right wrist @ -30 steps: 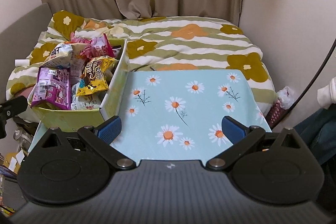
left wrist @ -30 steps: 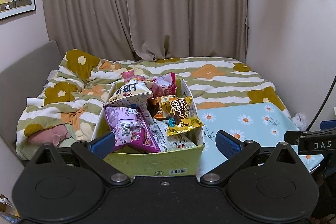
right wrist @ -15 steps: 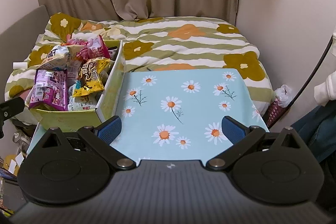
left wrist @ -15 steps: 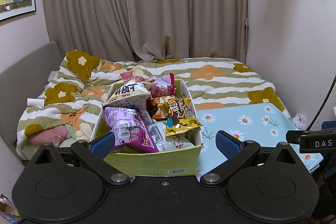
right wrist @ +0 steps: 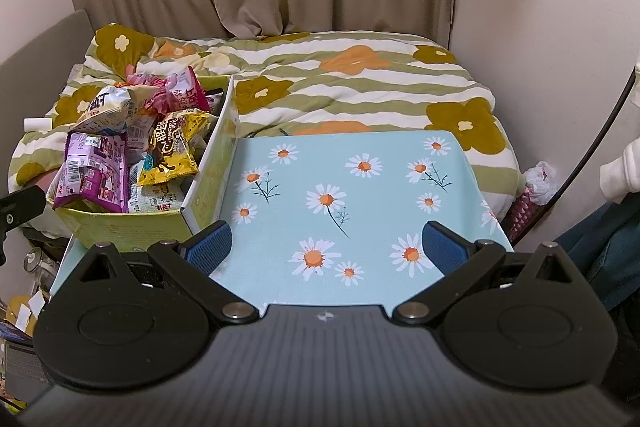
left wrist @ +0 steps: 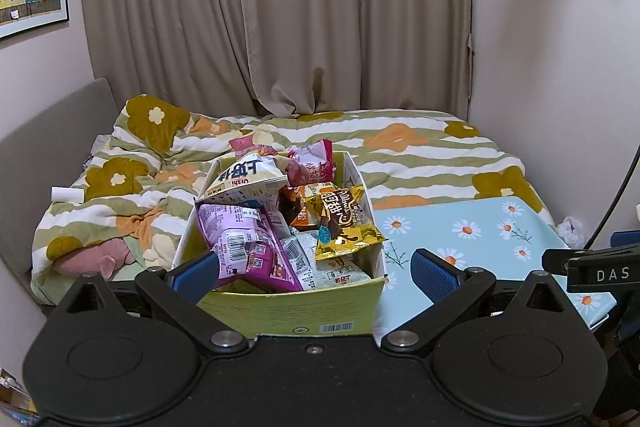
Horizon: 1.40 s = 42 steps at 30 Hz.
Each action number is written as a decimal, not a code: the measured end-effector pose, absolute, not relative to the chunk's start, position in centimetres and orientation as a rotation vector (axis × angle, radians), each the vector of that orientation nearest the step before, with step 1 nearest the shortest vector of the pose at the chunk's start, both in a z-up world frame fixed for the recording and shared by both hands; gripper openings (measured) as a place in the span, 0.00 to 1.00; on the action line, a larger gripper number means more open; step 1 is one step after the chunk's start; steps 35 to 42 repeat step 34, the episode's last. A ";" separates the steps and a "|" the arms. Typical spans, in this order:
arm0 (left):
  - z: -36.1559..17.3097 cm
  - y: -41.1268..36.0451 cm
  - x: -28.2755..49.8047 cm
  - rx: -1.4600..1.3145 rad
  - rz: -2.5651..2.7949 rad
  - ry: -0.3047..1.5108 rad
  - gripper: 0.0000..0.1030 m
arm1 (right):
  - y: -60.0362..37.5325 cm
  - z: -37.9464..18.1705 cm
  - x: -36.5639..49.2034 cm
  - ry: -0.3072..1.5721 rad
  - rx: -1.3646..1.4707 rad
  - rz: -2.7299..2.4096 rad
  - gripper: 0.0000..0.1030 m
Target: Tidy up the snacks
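A yellow-green cardboard box (left wrist: 280,311) (right wrist: 132,223) stands on the left part of a light blue daisy-print table (left wrist: 480,235) (right wrist: 360,195). It is heaped with snack bags: a purple one (left wrist: 248,251) (right wrist: 94,171), a gold one (left wrist: 344,223) (right wrist: 170,151), a white one (left wrist: 248,179) (right wrist: 104,107) and a pink one (left wrist: 312,163) (right wrist: 184,95). My left gripper (left wrist: 314,269) hangs open just in front of the box, holding nothing. My right gripper (right wrist: 326,245) is open over the bare table surface, right of the box.
Behind the table lies a bed with a green, white and orange flowered quilt (left wrist: 400,147) (right wrist: 360,75). Beige curtains (left wrist: 280,7) hang at the back, and a wall (right wrist: 540,7) closes the right side. A sleeve (right wrist: 620,171) and a cable (right wrist: 600,135) show at the right edge.
Both views have shifted slightly: the box and the table sit a little lower and farther off than a second ago. Both grippers stay open and empty.
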<state>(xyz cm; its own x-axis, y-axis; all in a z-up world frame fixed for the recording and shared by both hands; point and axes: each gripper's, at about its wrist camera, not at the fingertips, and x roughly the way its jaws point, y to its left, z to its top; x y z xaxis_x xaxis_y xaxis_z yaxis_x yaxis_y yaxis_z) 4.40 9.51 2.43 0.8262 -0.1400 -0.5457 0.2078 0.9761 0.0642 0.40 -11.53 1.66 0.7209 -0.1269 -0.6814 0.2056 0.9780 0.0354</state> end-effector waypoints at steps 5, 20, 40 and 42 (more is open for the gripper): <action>2.4 9.5 4.4 0.123 -0.185 0.570 1.00 | -11.5 1.7 0.4 0.743 0.112 -0.185 1.00; 2.3 9.6 4.6 0.102 -0.189 0.573 1.00 | -11.5 1.7 0.5 0.744 0.112 -0.184 1.00; 2.2 10.4 4.8 0.081 -0.151 0.555 1.00 | -11.5 1.6 0.6 0.745 0.112 -0.184 1.00; 2.2 10.4 4.8 0.081 -0.151 0.555 1.00 | -11.5 1.6 0.6 0.745 0.112 -0.184 1.00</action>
